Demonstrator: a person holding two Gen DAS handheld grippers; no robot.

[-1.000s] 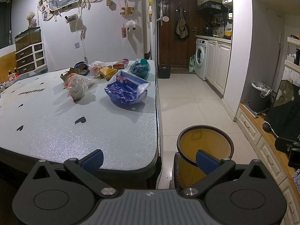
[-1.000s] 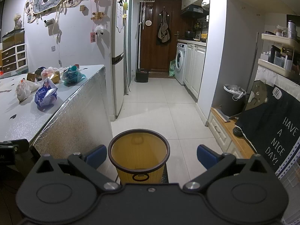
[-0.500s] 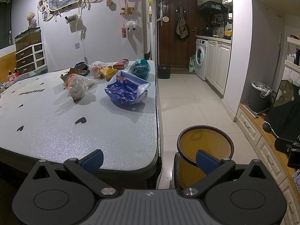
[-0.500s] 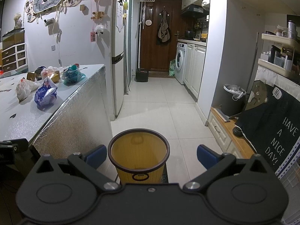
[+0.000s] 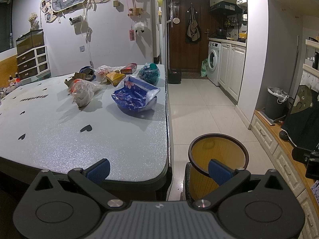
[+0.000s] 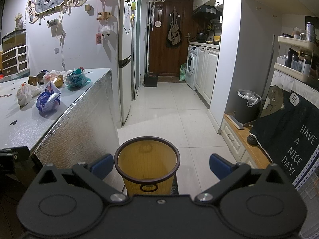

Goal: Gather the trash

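Both claws spread wide and empty, trash waiting on the desk, bin on the floor.

I see a crumpled blue wrapper (image 5: 135,97) and a whitish plastic bag (image 5: 83,92) on the grey desk (image 5: 79,139), at about 11 o'clock well beyond my left claw (image 5: 158,170). Further back a teal bag (image 5: 149,74) and small boxes crowd together; their labels are too small to read. The yellow bin (image 6: 147,165) stands beside the desk's corner, at 12 o'clock just ahead of my right claw (image 6: 160,164), its base cut off by the claw body.
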